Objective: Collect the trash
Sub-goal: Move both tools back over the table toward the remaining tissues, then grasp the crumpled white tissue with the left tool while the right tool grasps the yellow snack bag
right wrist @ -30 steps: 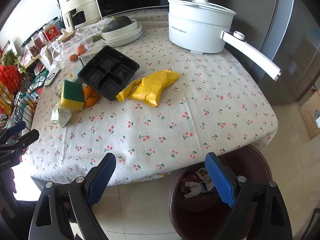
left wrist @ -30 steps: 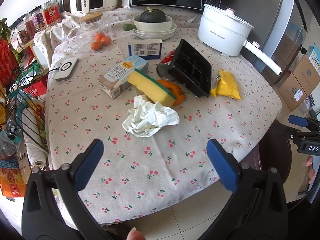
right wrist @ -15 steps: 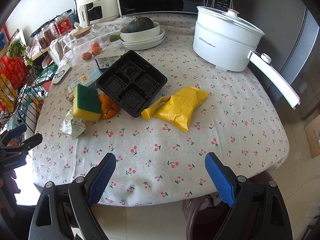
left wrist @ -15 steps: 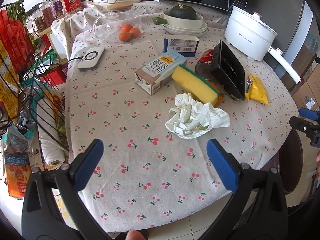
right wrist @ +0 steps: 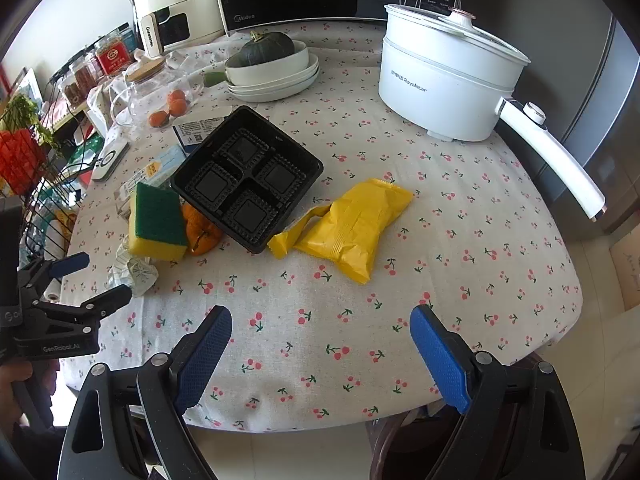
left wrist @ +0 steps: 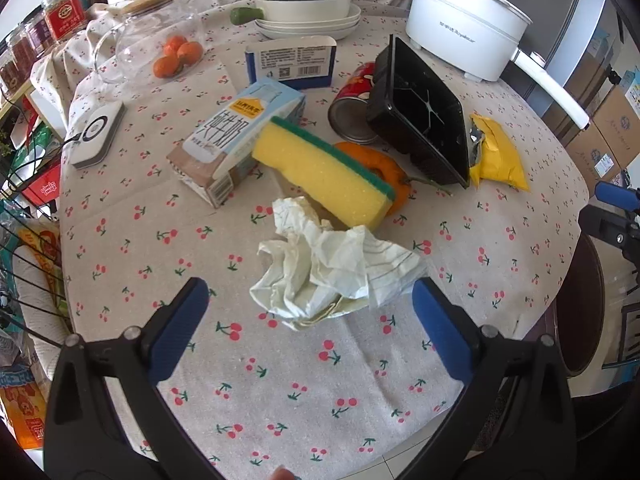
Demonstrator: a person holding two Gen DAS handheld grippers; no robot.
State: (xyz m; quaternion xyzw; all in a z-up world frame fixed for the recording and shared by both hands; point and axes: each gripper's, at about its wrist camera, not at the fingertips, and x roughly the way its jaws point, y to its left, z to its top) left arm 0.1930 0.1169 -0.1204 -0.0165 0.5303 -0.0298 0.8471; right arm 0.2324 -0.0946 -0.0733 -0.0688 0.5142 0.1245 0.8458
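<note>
Leftmost, the left claw (left wrist: 306, 312) hovers with its jaws spread wide, the crumpled paper (left wrist: 332, 276) lying on the counter (left wrist: 280, 384) just ahead of its blue fingertips (left wrist: 180, 328) and roughly centred between them. The step in hand appears to be the approach to this first piece of trash. Behind the paper lie a sponge (left wrist: 324, 172), a milk carton (left wrist: 236, 136), a can (left wrist: 354, 108), a black tray (left wrist: 424, 108) and a yellow wrapper (right wrist: 352, 224). Rightmost, the right claw (right wrist: 320, 356) is likewise open and empty, near the counter edge, the wrapper well ahead of it. The next move calls for advancing the left claw until the paper sits between the fingers, then closing gently, since the wad is likely to compress.
</note>
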